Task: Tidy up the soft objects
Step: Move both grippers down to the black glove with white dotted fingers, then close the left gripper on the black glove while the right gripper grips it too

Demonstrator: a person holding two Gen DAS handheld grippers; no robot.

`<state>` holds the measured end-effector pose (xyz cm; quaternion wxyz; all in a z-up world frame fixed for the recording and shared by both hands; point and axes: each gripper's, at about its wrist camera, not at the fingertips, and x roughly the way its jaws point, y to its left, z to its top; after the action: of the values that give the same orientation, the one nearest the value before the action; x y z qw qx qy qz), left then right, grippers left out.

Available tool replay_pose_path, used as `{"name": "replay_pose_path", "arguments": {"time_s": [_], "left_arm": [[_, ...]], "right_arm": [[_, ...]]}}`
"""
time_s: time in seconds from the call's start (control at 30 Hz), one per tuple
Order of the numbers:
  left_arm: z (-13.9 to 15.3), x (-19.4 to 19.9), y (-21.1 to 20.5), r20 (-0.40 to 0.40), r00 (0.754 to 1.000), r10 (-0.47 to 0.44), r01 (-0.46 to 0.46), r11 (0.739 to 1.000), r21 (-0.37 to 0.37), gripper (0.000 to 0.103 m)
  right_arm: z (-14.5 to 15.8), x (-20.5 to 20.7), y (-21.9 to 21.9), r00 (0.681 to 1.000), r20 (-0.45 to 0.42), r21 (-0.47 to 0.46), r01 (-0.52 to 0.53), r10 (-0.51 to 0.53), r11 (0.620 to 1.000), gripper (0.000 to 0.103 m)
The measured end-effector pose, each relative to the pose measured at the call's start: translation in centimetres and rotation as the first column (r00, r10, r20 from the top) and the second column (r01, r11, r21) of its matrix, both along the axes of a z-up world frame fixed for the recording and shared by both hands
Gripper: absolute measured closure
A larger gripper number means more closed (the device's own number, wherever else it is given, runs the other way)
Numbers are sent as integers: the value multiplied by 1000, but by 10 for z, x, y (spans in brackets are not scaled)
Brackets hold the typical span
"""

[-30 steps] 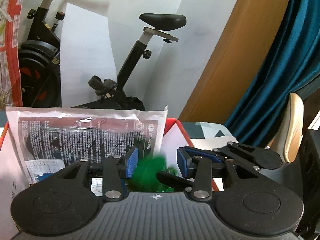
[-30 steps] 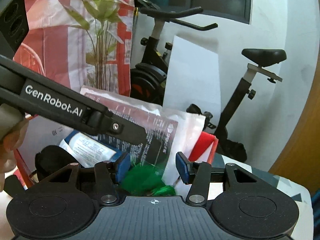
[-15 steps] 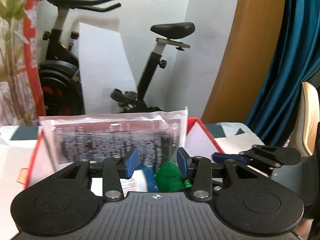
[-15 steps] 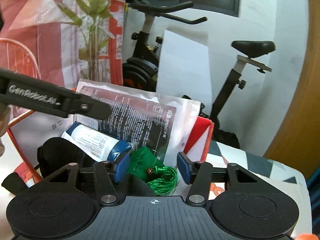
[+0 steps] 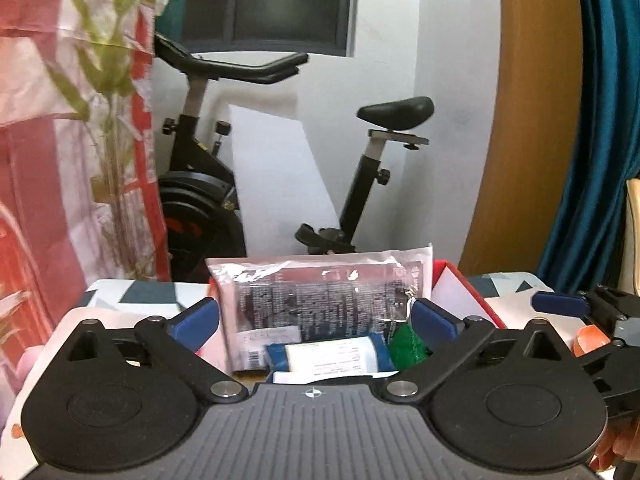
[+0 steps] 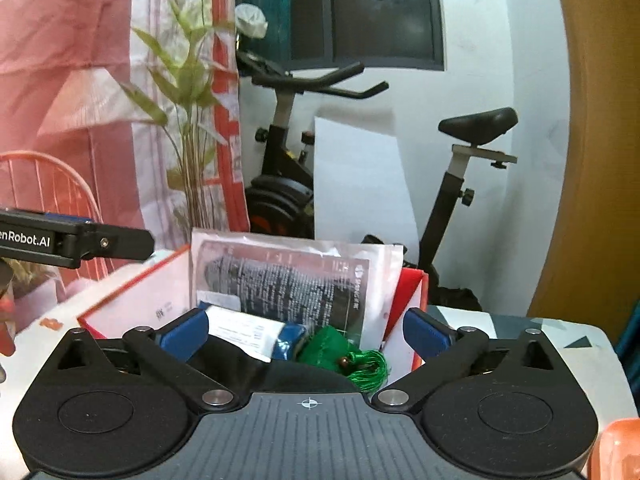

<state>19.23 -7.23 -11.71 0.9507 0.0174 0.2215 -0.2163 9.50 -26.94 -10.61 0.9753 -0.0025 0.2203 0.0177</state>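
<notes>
Now both the left gripper and right gripper are opening empty over the green pouch in the box, so another soft item comes next.

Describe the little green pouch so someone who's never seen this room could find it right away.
Start at the red and white box on the table, in front of the exercise bike. Inside, a tall clear packet with dark print stands at the back and a blue and white pack lies before it. The green pouch sits beside that pack, the only green thing there, with a shiny green tassel.
</notes>
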Motion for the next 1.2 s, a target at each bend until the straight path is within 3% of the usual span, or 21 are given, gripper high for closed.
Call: {"name": "replay_pose_path", "arguments": {"time_s": [0.17, 0.33, 0.6, 0.83, 0.93, 1.2], "left_arm": [[5, -14, 21, -9, 999, 41, -42, 999, -14, 0], [3, -26, 38, -6, 997, 73, -73, 997, -7, 0], [-9, -48, 73, 3, 992, 128, -128, 992, 19, 0], [-58, -53, 100, -119, 984, 135, -131, 991, 39, 3], [-85, -46, 105, -213, 969, 124, -125, 992, 6, 11], [-137, -27, 100, -354, 929, 108, -131, 991, -41, 21]], "right_arm": [[10, -20, 10, 999, 41, 3, -7, 7, 1000, 0], [14, -34, 19, 997, 57, 3, 52, -52, 999, 0], [-3, -51, 33, 994, 46, -41, 105, -103, 994, 0], [-47, -56, 37, 996, -49, 48, 70, -68, 996, 0], [-68, -53, 44, 994, -109, 51, 39, -33, 998, 2], [-110, -30, 59, 971, -238, 106, -12, 37, 994, 23]]}}
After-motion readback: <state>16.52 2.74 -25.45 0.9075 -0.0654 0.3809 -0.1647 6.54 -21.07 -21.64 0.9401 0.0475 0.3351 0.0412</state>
